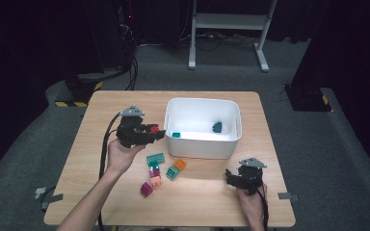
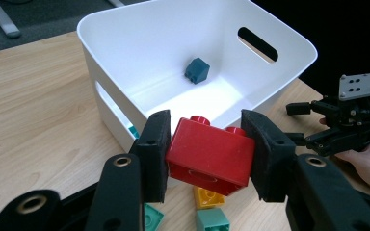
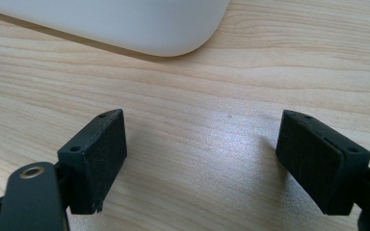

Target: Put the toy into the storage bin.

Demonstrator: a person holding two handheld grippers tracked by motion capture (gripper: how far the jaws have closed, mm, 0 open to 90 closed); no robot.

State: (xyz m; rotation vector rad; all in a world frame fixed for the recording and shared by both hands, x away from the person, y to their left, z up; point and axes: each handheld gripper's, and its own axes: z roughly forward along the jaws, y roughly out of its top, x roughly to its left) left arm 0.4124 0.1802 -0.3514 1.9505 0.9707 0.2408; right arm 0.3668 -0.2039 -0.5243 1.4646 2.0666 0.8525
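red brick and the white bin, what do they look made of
Red brick: likely hard moulded plastic, glossy, with studs on top and soft highlights. White bin: probably plastic too, smooth and slightly shiny, thin rounded walls with a cut-out handle slot.

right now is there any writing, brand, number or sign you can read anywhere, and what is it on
None: no readable text in any view.
The red brick in the left gripper, the white bin and the loose bricks show no lettering.
The yellow-and-black hazard stripes on the floor bear no words.
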